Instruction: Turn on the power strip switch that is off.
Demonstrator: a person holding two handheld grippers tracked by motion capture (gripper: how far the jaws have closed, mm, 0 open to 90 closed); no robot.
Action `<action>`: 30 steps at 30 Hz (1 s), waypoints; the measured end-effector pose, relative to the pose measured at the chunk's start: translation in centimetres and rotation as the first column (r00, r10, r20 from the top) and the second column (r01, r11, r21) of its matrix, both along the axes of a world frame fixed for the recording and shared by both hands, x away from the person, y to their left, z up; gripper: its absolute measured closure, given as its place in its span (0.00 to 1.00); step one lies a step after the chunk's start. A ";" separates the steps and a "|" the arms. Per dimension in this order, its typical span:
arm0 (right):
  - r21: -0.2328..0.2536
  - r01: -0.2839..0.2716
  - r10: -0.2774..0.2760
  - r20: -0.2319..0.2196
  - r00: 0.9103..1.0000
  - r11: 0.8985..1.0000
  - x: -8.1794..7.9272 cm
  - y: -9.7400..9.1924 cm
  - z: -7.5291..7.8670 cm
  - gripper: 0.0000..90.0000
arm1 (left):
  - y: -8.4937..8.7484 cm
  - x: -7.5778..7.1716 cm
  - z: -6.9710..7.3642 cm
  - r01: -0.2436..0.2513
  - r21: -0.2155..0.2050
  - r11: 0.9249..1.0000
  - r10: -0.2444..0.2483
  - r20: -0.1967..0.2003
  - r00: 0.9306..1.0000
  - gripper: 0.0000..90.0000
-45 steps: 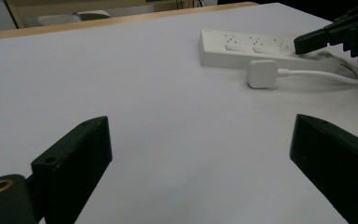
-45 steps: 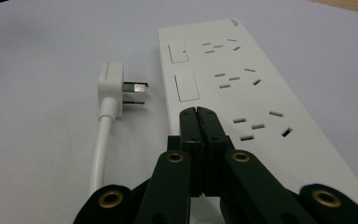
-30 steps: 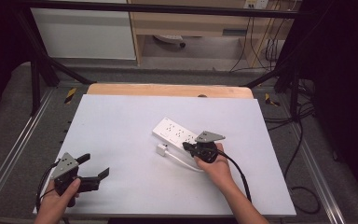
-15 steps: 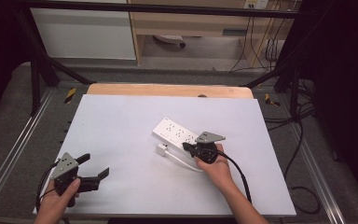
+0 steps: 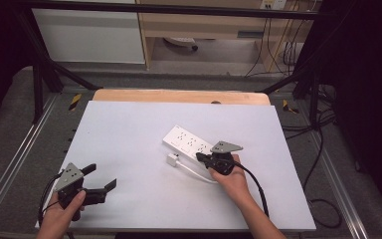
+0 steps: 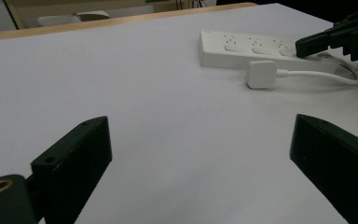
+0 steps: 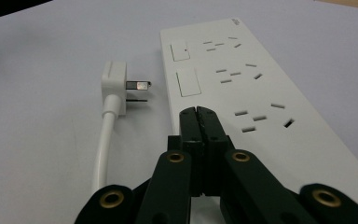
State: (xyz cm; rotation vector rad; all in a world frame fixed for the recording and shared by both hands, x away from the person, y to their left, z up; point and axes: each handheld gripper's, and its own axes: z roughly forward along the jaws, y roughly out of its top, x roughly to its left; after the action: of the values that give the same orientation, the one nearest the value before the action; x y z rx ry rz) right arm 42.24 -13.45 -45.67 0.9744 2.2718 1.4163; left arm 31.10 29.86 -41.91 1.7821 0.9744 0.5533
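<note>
The right gripper, held in the person's right hand, sits low over the near-right part of the white counter. Its two black jaws are pressed together with nothing between them, and their joined tips rest at the near end of a white power strip, over its left edge. In the right gripper view, the strip runs away from the tips, showing two rectangular switches and several rows of socket slots.

Just left of the strip lies a white plug on its side, its metal prongs pointing toward the strip but not in any socket. Its white cord trails back toward the gripper. From above, the strip lies at an angle around the middle of the counter, with the plug just in front of it and the cord curving toward the right hand.

The left gripper, in the person's left hand, is at the near-left corner of the counter, well apart from the strip. Its jaws stand wide apart and hold nothing; in the left gripper view only bare counter lies between them, with the strip and plug far off to the right.

Beyond the counter's far edge is a wooden strip, then a dark floor with cables.
</note>
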 end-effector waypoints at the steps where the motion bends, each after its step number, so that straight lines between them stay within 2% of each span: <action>1: -0.001 -0.001 0.001 -0.007 1.000 1.000 0.0 -0.1 0.1 1.00 | 0.0 0.0 0.0 0.001 -0.001 1.000 -0.001 -0.001 1.000 0.06; 10: -0.007 -0.015 0.015 -0.003 1.000 1.000 0.0 0.1 0.1 1.00 | 0.0 0.0 0.0 0.003 0.003 1.000 -0.003 -0.001 1.000 0.06; 12: -0.020 -0.015 0.015 0.006 1.000 1.000 -0.1 0.2 0.2 1.00 | 0.0 0.1 0.0 0.002 0.000 1.000 -0.002 0.000 1.000 0.06; 22: 0.012 -0.013 0.013 0.018 1.000 1.000 -0.3 0.0 0.9 1.00 | -0.1 0.1 -0.1 0.003 0.007 1.000 -0.003 -0.007 1.000 0.06; 30: 0.015 -0.007 0.007 0.027 1.000 1.000 -0.3 0.2 1.4 1.00 | 0.0 0.1 -0.1 -0.005 0.005 1.000 0.005 -0.007 1.000 0.06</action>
State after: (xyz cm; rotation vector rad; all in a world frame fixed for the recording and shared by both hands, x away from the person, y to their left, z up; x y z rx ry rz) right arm 41.97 -13.21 -44.25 0.9470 2.2509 1.4421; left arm 31.16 29.89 -42.03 1.7873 0.9830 0.5533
